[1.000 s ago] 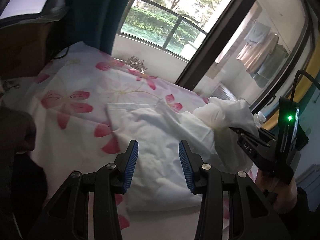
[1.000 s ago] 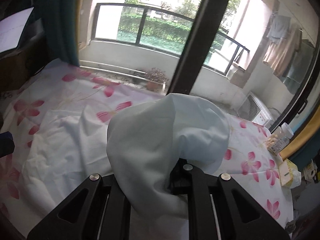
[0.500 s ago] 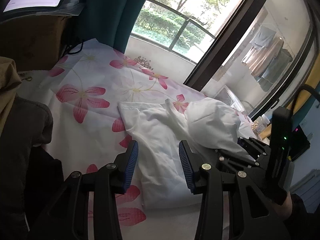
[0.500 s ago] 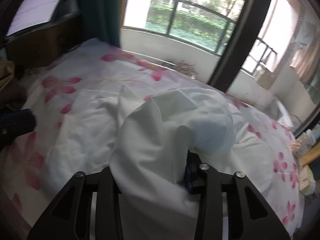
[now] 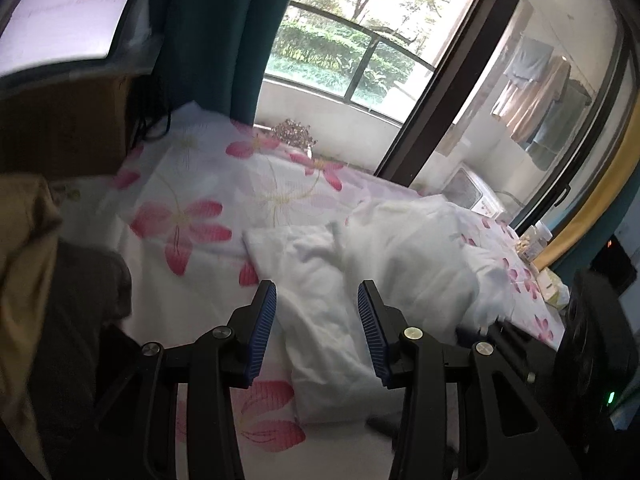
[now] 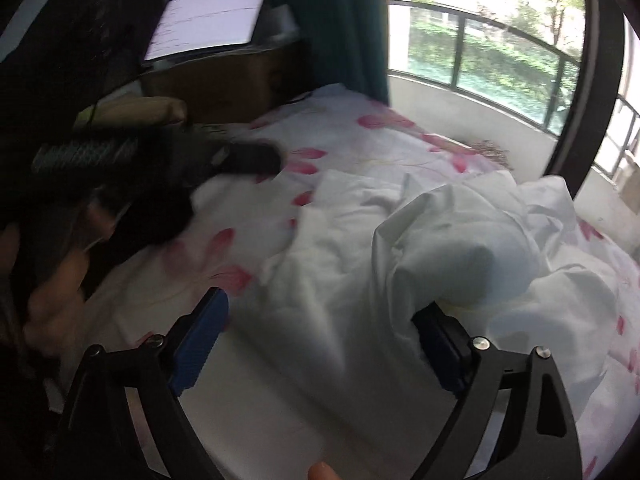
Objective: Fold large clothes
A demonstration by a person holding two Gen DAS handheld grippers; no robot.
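A large white garment (image 5: 380,264) lies crumpled on the bed, with a flat part near me and a puffed fold to the right. My left gripper (image 5: 316,328) is open and empty, just above its near left edge. In the right wrist view the garment (image 6: 420,248) fills the middle. My right gripper (image 6: 324,336) is wide open; a fold of the cloth drapes over its right finger (image 6: 444,352), not clamped. The left gripper (image 6: 168,160) shows there at the left, blurred.
The bed has a white sheet with pink flowers (image 5: 192,216). A brown and grey pile of clothes (image 5: 48,280) sits at the left. A lit screen (image 6: 208,20) stands on a wooden cabinet (image 6: 224,76) behind. Windows and a dark frame (image 5: 436,92) bound the far side.
My right gripper has opened and let go of the white garment, which has dropped onto the bed. Both grippers have swung left; the left gripper stays open.
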